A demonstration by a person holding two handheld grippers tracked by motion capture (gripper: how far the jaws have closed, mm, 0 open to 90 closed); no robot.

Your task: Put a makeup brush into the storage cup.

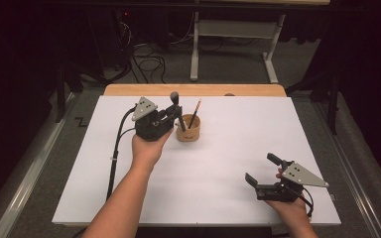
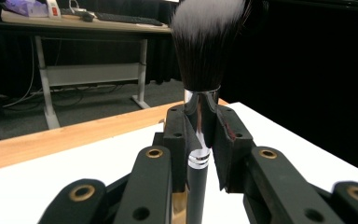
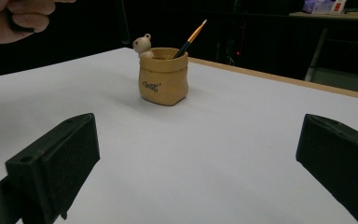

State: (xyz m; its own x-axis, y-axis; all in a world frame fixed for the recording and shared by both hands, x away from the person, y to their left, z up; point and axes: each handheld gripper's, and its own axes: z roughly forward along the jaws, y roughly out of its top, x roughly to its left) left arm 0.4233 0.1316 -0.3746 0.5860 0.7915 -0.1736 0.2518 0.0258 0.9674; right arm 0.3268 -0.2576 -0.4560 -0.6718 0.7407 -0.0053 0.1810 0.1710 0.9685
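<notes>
One bear figure (image 3: 142,45) on the holder (image 3: 163,76) faces the right gripper view.

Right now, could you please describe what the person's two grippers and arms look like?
Both the left gripper and the right gripper are black, blocky two-jaw tools with brass-ringed holes in their linkage arms. Each carries a grey three-cornered plate on top and trails a black cable. The forearms are bare, with no sleeves or gloves.

Makeup brush (image 2: 200,93) upright between tongs (image 2: 200,140)

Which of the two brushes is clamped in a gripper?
The big black makeup brush, shut in the left gripper. The thin orange-tipped brush stands free in the tan pot.
</notes>
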